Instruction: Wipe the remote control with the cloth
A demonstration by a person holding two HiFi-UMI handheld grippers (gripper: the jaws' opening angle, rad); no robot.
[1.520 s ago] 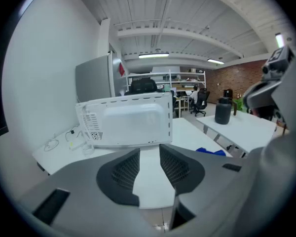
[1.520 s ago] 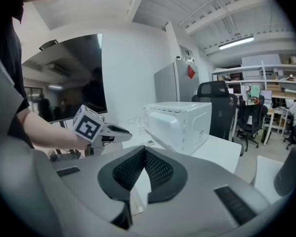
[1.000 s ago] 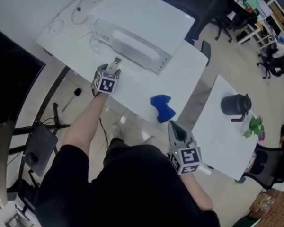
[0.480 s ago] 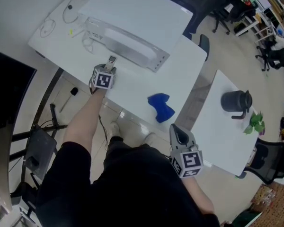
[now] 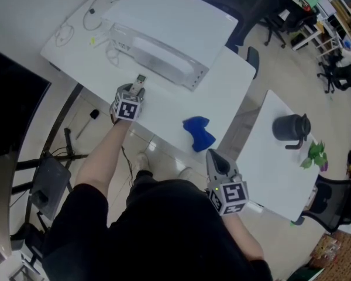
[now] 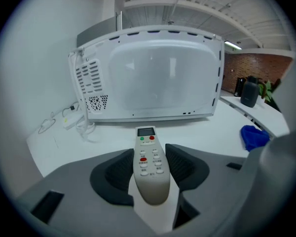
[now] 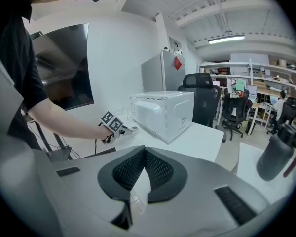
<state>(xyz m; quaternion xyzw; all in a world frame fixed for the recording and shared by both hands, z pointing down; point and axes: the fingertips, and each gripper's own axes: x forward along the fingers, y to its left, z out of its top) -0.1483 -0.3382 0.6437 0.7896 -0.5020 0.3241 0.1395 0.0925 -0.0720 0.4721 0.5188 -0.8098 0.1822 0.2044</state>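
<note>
Forearm outstretched, left gripper jaws closing on remote control.

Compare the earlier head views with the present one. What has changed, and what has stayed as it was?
The left gripper has just been closing its jaws on the remote control lying between them, and the pads now sit against its sides. The right gripper stays shut and empty near the person's body. The blue cloth lies where it was on the table, untouched.
</note>
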